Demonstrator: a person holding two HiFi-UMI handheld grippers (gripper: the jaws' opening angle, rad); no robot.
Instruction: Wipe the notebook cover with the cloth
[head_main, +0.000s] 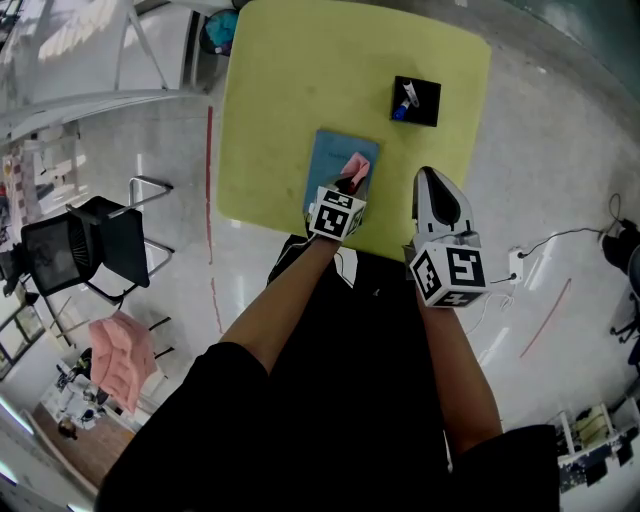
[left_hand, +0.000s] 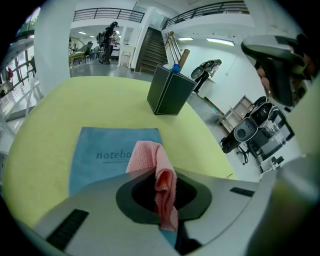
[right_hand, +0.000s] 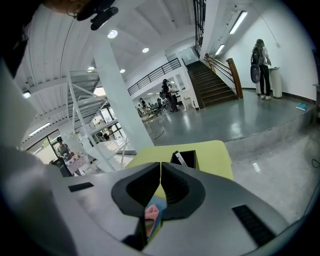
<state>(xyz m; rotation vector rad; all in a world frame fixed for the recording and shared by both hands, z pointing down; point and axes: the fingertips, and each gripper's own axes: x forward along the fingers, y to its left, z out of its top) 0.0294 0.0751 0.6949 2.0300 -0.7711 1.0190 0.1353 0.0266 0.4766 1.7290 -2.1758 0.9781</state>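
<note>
A blue notebook (head_main: 330, 165) lies flat near the front edge of the yellow-green table (head_main: 290, 90); its cover (left_hand: 100, 155) fills the lower left of the left gripper view. My left gripper (head_main: 350, 185) is shut on a pink cloth (head_main: 355, 167), which bunches up over the notebook's right part; the cloth (left_hand: 157, 175) droops between the jaws. My right gripper (head_main: 428, 180) hovers to the right of the notebook above the table's front edge, jaws shut with nothing in them (right_hand: 160, 175).
A black open box (head_main: 416, 101) with a blue-capped item stands at the table's back right, seen as a dark box (left_hand: 170, 90) beyond the notebook. A black chair (head_main: 85, 245) and a pink-draped stool (head_main: 120, 360) stand on the floor at left.
</note>
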